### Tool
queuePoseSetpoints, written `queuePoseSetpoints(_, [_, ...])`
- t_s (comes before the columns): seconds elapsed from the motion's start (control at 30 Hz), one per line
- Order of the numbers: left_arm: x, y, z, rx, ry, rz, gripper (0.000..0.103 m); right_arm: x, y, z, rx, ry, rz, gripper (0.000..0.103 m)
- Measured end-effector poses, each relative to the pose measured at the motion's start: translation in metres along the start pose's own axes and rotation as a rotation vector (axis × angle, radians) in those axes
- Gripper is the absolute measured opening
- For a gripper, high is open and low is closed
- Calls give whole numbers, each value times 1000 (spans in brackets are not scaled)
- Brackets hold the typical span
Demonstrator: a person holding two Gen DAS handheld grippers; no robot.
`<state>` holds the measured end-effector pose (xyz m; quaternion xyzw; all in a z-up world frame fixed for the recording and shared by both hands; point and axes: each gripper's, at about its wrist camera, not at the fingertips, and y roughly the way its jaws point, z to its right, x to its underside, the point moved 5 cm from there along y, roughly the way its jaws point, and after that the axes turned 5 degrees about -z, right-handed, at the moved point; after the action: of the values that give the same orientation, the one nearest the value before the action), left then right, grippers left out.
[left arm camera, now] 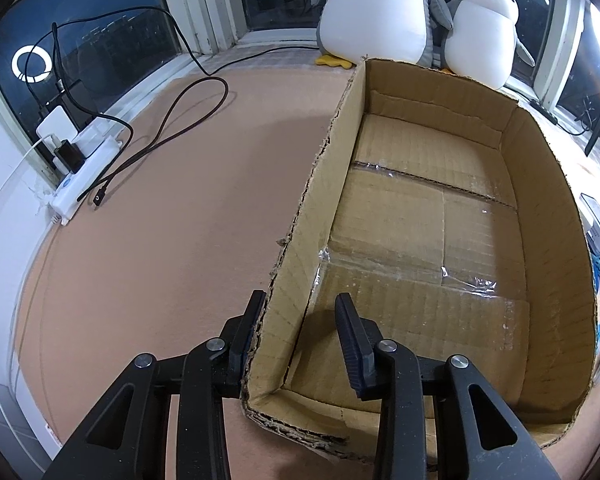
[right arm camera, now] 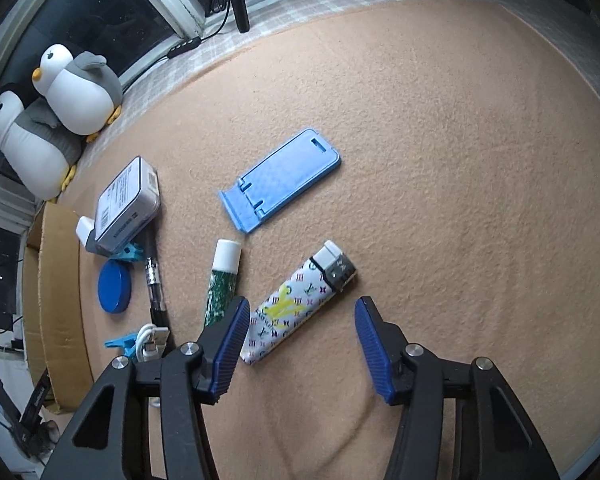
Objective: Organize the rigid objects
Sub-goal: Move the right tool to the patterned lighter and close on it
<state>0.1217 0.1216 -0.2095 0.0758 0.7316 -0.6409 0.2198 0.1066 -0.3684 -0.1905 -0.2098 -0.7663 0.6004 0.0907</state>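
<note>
cardboard box (left arm camera: 440,216): nothing inside | left gripper (left arm camera: 300,340) jaws straddle wall

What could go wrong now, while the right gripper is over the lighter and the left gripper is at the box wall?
1. The right gripper is open with the lighter close to its left finger, not centred, so closing may push it aside.
2. The glue stick lies close beside the lighter and could be knocked.
3. The left gripper straddles the box wall; closing could bend the torn cardboard or drag the box.
</note>
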Motion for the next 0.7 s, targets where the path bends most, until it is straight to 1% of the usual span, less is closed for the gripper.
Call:
queuePoseSetpoints(0.07, [0, 0, 0, 2, -2, 1, 38, -4, 2, -3, 15, -10, -1, 47])
queuePoseSetpoints(0.1, [0, 0, 0, 4, -4, 1, 38, -5, 3, -5, 26, -28, -3, 42])
queuePoseSetpoints(0.13, [0, 0, 0, 7, -6, 0, 38, -7, 4, -8, 53, -50, -2, 39])
queuePoseSetpoints(0.23, [0, 0, -1, 10, -8, 0, 38, -9, 7, -15, 98, -120, -7, 38])
queuePoseSetpoints(0.33, [0, 0, -1, 12, -9, 0, 38, -10, 10, -20, 114, -182, -14, 38])
queuePoseSetpoints(0.43, [-1, 0, -1, 13, -9, 0, 38, -11, 12, -26, 140, -300, -20, 38])
queuePoseSetpoints(0.5, [-1, 0, 0, 13, -10, 1, 38, -12, 13, -27, 179, -371, -14, 36])
queuePoseSetpoints(0.53, [-1, 0, 0, 12, -10, 1, 38, -15, 14, -24, 188, -381, -18, 35])
queuePoseSetpoints(0.63, [-1, 0, 1, 14, -9, 3, 38, -21, 14, -17, 169, -345, -40, 34])
queuePoseSetpoints(0.7, [0, 0, 1, 14, -9, 4, 38, -20, 13, -14, 167, -307, -46, 37])
